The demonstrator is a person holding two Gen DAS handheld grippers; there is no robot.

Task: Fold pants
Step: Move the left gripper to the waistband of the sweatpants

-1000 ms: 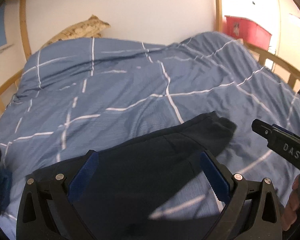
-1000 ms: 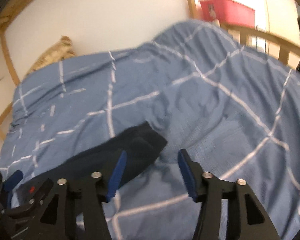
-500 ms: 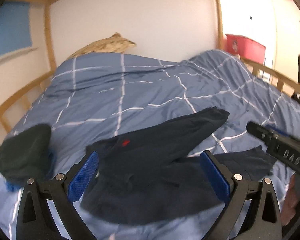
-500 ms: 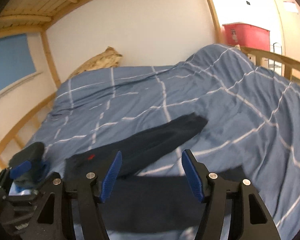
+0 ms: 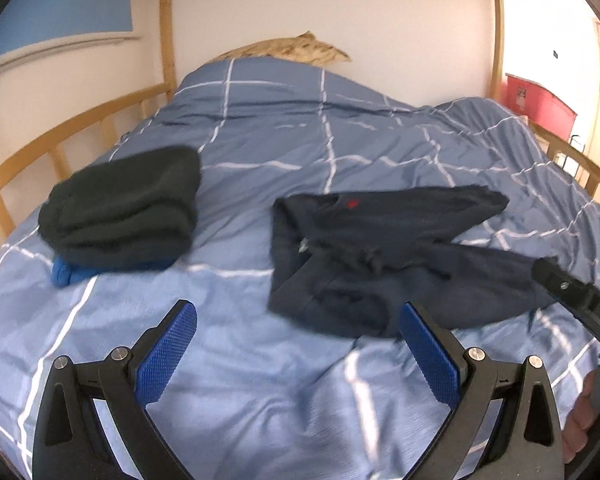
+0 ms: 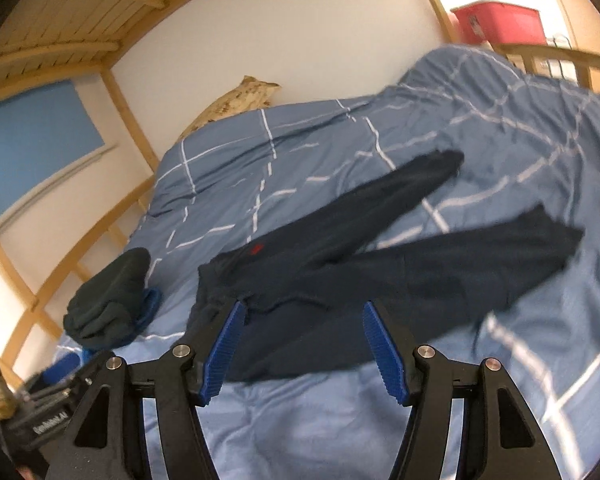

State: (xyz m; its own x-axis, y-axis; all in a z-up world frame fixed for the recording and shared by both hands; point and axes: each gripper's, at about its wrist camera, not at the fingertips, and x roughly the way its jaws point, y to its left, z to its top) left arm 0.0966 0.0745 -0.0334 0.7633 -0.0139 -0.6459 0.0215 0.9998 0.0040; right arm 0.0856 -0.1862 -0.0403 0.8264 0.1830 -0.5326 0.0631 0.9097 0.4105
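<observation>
Both the left gripper [image 5: 298, 354] and right gripper [image 6: 302, 346] gape wide, empty, near navy red-logo pants [image 5: 384, 256] on the blue checked bed [image 5: 260, 380]

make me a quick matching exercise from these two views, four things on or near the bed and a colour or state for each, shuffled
Things:
1. pants
2. storage bin
3. folded pile
4. left gripper

Colour or state:
A. red, beyond the bed rail
B. open, holding nothing
C. navy, spread out with legs apart
D. dark green on top of blue, stacked

Pairs: 1-C, 2-A, 3-D, 4-B
</observation>
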